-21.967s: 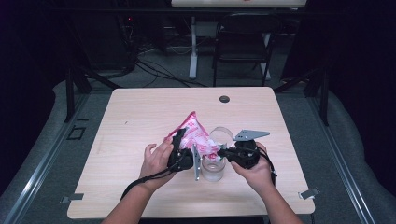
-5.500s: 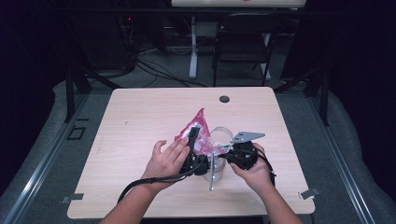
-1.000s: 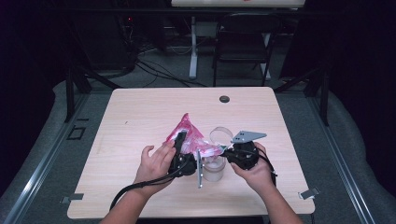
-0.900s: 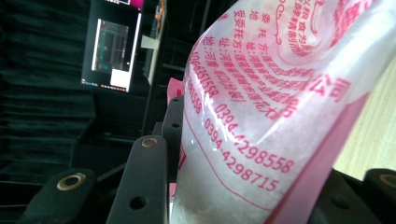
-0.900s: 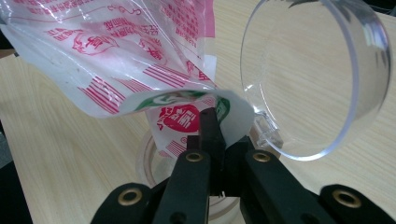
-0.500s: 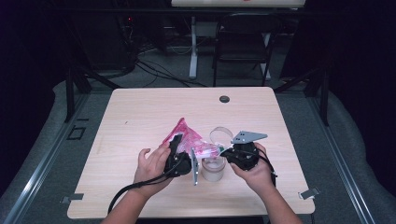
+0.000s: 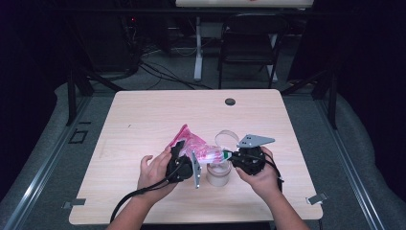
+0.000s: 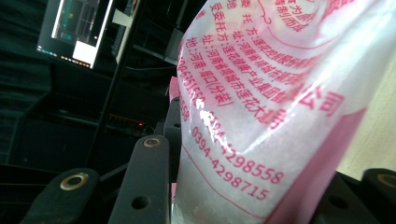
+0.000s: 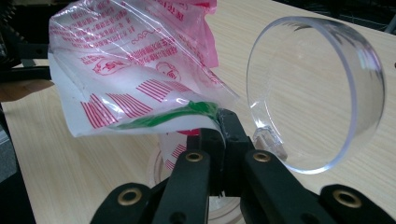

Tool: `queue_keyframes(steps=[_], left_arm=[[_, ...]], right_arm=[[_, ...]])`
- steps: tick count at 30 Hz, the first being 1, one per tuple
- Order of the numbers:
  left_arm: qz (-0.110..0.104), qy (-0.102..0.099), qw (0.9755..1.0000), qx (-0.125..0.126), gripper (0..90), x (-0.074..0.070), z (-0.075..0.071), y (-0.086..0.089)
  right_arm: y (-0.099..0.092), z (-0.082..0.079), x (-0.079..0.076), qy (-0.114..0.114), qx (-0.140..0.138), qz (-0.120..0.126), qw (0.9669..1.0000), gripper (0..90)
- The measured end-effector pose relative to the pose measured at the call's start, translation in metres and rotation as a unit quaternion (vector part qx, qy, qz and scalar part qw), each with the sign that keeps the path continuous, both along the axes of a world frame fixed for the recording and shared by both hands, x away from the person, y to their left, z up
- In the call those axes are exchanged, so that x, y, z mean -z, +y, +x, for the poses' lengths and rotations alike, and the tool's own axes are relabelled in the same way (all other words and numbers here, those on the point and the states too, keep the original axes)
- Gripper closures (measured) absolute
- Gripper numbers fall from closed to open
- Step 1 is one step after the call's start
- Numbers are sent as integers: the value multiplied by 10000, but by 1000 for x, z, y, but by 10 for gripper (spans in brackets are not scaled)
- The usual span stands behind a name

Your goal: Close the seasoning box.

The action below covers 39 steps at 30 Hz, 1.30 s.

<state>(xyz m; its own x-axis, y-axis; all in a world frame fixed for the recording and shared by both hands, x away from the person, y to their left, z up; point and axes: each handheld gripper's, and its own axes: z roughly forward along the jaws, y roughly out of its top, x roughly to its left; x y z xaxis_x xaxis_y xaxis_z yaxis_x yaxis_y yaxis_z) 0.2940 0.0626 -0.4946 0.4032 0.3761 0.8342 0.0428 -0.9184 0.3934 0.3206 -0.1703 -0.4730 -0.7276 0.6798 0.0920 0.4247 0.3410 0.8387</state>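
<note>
Right now I have a pink-and-white printed plastic bag (image 7: pixel 194 146) stretched between both tools above the middle of the light wooden tabletop (image 7: pixel 143 120), a little toward my side. My left tongs (image 7: pixel 181 158) are clamped on the fuller end of the bag — in the left gripper view the bag (image 8: pixel 275 116), covered in pink Chinese lettering and phone numbers, sits squeezed between the two black jaws, with white grainy contents visible near the bottom. My right tongs (image 7: pixel 229 155) are fully closed on the other end; in the right gripper view the right tongs (image 9: pixel 223 128) pinch a corner of the crumpled film (image 9: pixel 140 70) by a green stripe, and that end of the bag looks mostly clear and empty. Directly under the pinched end stands a small clear jar (image 7: pixel 218 175) on the tabletop, between my two hands. Its hinged transparent lid (image 9: pixel 317 93) is flipped open and stands on edge just beside my right jaws, on the far side of the jar in the high view. A small dark round grommet (image 7: pixel 230 101) sits near the far edge of the tabletop, well apart from the work.
</note>
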Motion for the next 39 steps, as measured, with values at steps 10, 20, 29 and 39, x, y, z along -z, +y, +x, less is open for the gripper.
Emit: queue_keyframes(steps=[10,20,29,39], left_arm=[[-289,242,9993,-41,686,10,2,2],[-558,458,9974,-55,687,19,3,2],[-1094,683,9916,-91,689,32,2,3],[-1574,1083,9813,-226,691,42,2,9]], right_arm=[[1,1,-2,-54,34,76,10000,900],[2,2,-2,-88,45,102,9999,900],[6,1,-2,-116,26,121,9999,899],[12,-3,-2,-241,-41,125,9996,898]])
